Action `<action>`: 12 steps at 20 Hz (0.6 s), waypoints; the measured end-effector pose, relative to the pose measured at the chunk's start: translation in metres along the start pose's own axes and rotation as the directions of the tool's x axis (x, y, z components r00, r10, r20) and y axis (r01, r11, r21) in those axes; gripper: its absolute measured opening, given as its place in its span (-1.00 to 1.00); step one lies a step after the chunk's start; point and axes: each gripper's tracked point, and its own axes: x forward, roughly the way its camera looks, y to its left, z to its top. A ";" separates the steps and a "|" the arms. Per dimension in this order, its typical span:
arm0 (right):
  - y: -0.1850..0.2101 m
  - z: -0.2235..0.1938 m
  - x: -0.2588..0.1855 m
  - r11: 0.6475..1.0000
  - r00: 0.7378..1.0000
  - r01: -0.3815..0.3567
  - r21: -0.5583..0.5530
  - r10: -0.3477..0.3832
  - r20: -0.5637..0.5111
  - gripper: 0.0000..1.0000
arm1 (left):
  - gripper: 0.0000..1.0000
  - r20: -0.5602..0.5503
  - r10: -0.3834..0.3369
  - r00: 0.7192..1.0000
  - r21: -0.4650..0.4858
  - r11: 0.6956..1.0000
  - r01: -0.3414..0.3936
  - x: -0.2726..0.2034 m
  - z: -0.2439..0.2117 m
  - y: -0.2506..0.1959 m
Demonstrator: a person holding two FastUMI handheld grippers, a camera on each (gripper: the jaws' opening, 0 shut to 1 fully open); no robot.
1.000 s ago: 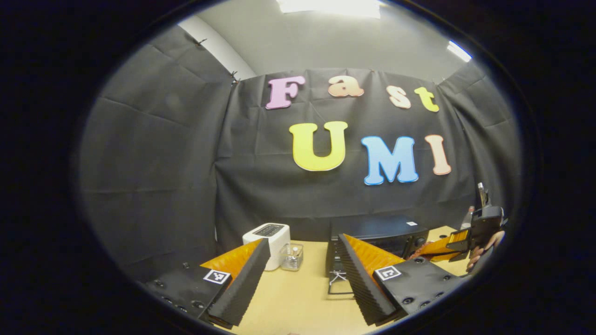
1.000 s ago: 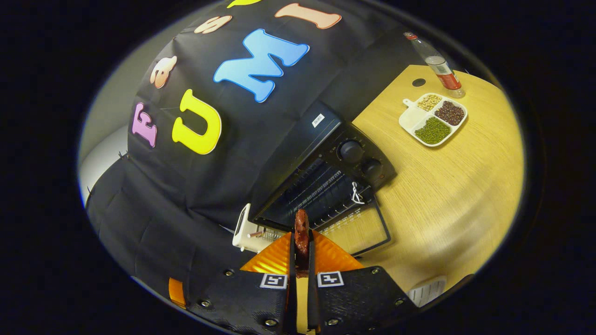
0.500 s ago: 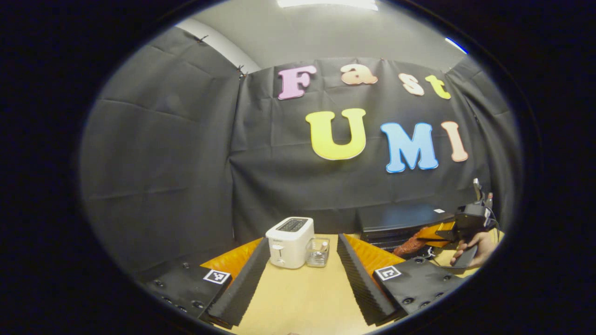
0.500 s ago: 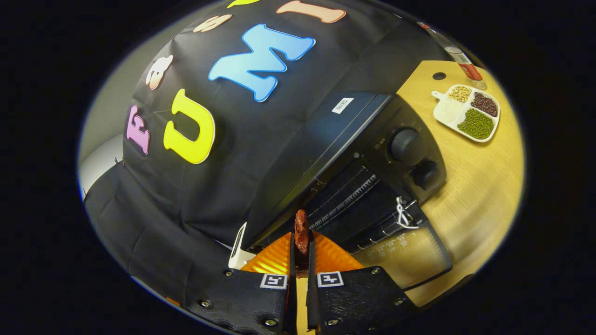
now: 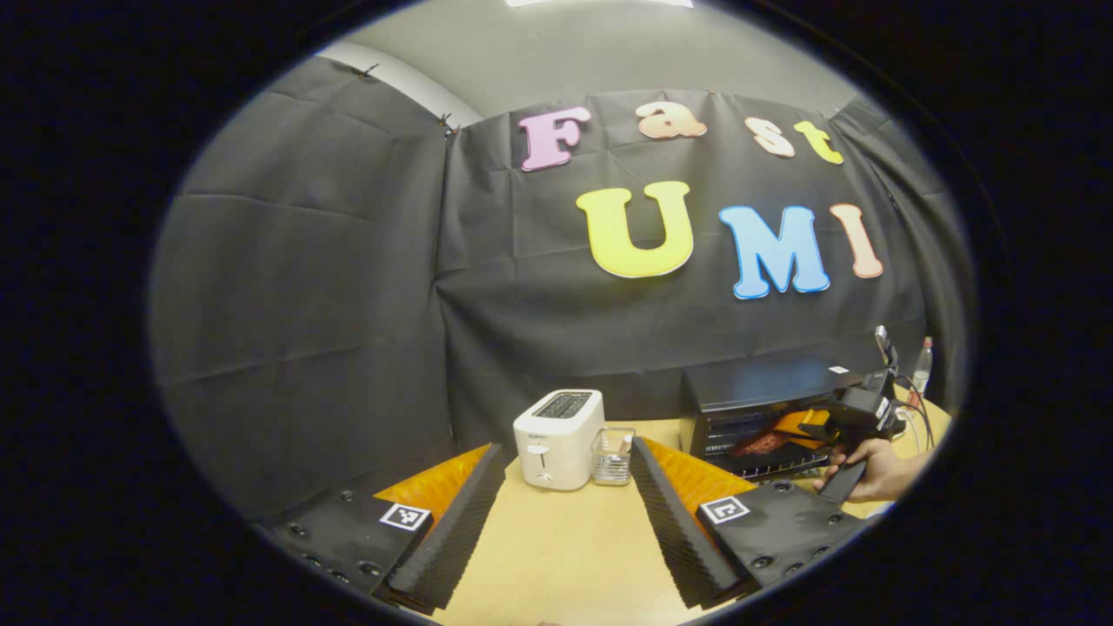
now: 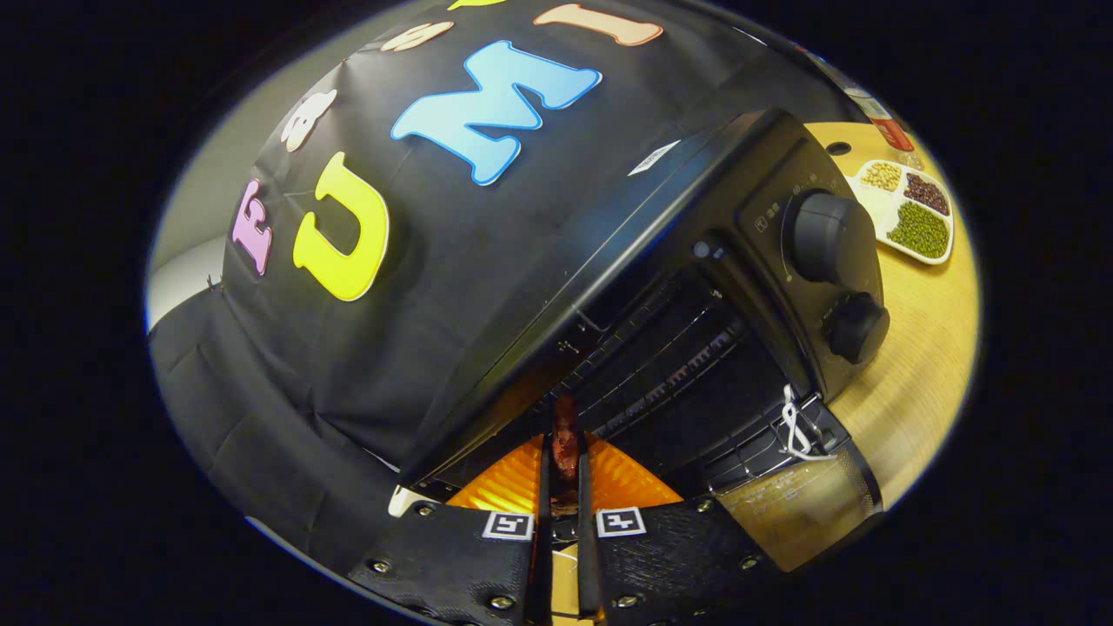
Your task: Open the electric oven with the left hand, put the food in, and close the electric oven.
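The black electric oven [image 6: 696, 226] stands open, its glass door [image 6: 796, 513] folded down flat in front. My right gripper [image 6: 563, 443] is shut on a reddish-brown piece of food [image 6: 565, 435], whose tip is at the mouth of the oven just in front of the wire rack [image 6: 678, 356]. In the left gripper view the oven [image 5: 756, 400] sits at the right, and the right gripper [image 5: 813, 423] held by a hand [image 5: 874, 469] pokes the food [image 5: 758, 444] into its opening. My left gripper [image 5: 565, 522] is open over the wooden table [image 5: 565, 556] with nothing between its fingers.
A white toaster [image 5: 558, 438] and a small clear holder [image 5: 613, 454] stand ahead of the left gripper. A divided white dish of beans [image 6: 909, 222] and a bottle [image 6: 878, 117] sit to the right of the oven. Two knobs [image 6: 830, 235] are on the oven's front panel.
The right gripper has carried the food forward to the oven's opening. The left gripper has swung away to the left, so the toaster now sits between its fingers' lines.
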 end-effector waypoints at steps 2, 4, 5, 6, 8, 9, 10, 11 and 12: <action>-0.015 0.003 -0.003 0.992 0.997 0.072 -0.105 -0.071 0.016 -0.62 | 1.00 0.004 -0.005 1.000 0.004 1.000 0.005 0.000 0.002 -0.003; -0.026 0.011 -0.010 0.975 0.992 0.121 -0.186 -0.115 0.047 -0.19 | 0.80 0.007 -0.013 1.000 0.005 1.000 0.013 -0.001 0.001 -0.008; -0.026 0.016 -0.015 0.968 0.991 0.127 -0.216 -0.116 0.063 0.14 | 0.80 0.006 -0.021 1.000 0.004 1.000 0.021 -0.001 0.001 -0.012; -0.027 0.023 -0.020 0.961 0.990 0.137 -0.241 -0.121 0.078 0.46 | 0.80 0.004 -0.029 1.000 0.001 1.000 0.029 -0.002 0.000 -0.016; -0.027 0.034 -0.034 0.944 0.986 0.154 -0.291 -0.129 0.104 0.94 | 0.94 0.002 -0.053 0.999 -0.006 0.999 0.053 -0.002 -0.004 -0.029; -0.022 0.039 -0.046 0.938 0.987 0.150 -0.312 -0.122 0.109 0.94 | 0.94 -0.001 -0.071 0.997 -0.009 0.997 0.071 -0.003 -0.007 -0.037; -0.018 0.044 -0.060 0.931 0.987 0.143 -0.337 -0.111 0.113 0.94 | 0.90 -0.006 -0.093 0.996 -0.015 0.996 0.093 -0.003 -0.010 -0.047; -0.014 0.048 -0.075 0.920 0.988 0.138 -0.367 -0.099 0.122 0.94 | 1.00 -0.014 -0.119 0.993 -0.023 0.993 0.118 -0.003 -0.015 -0.059; -0.009 0.055 -0.091 0.907 0.987 0.138 -0.397 -0.091 0.135 0.94 | 0.94 -0.021 -0.145 0.989 -0.033 0.989 0.144 -0.003 -0.020 -0.071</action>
